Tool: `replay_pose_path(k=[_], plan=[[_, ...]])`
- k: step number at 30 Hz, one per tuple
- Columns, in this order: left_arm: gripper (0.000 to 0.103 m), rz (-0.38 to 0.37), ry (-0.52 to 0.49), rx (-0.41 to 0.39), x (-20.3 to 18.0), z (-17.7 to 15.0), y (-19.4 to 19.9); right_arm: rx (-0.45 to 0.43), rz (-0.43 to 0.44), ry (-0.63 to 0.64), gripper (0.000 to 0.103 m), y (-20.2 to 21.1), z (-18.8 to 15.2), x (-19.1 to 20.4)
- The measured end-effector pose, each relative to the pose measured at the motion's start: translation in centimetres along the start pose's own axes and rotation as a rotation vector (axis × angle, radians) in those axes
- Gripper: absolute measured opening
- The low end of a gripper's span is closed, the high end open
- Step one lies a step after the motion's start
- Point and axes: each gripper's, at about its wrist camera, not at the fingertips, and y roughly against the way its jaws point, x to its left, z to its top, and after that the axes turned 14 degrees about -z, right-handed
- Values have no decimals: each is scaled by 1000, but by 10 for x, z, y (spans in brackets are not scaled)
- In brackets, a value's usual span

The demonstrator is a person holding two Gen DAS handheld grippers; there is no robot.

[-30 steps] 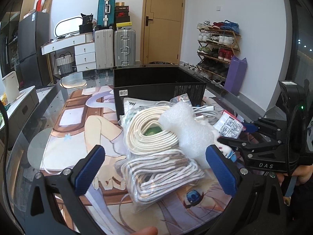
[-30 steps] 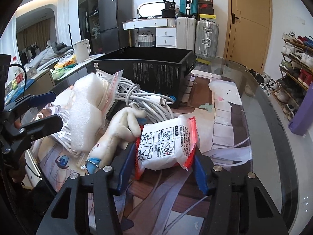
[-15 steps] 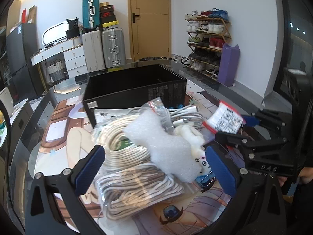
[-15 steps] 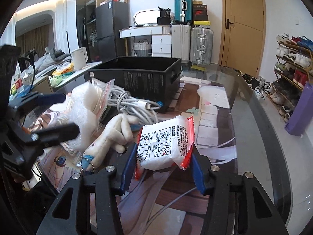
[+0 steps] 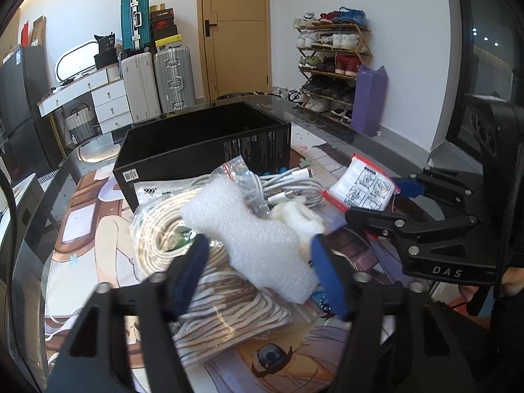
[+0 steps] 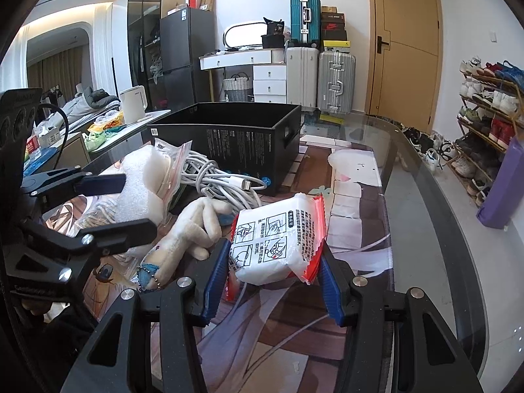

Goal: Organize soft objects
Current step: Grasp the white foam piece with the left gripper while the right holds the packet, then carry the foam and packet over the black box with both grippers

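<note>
Two grippers work over one cluttered tabletop [image 6: 425, 196]. On the left, the left gripper [image 5: 258, 271] has its blue pads closed in around the near end of a white foam piece [image 5: 252, 235], which lies over bagged cord coils [image 5: 209, 281] beneath it. Beyond the foam sit white cables [image 5: 288, 186] and a black box [image 5: 203, 144]. A plush toy [image 6: 190, 229] lies between the grippers. On the right, the right gripper [image 6: 271, 278] is clamped on a red-edged white packet [image 6: 278, 239], held clear of the mat [image 6: 353, 222].
</note>
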Motion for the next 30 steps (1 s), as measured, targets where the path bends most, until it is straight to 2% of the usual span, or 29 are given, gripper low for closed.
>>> replay_pose_path(k=[3, 7, 16, 30], plan=[[48, -20, 2, 5, -1, -1, -1, -8, 2, 3, 52, 2, 0, 2], [43, -43, 15, -8, 0, -2, 4, -22, 8, 5, 52, 7, 0, 3], [42, -45, 50, -73, 7, -1, 26, -62, 16, 13, 52, 18, 5, 6], [42, 4, 37, -150, 20, 17, 50, -116, 59, 6, 52, 39, 33, 12]])
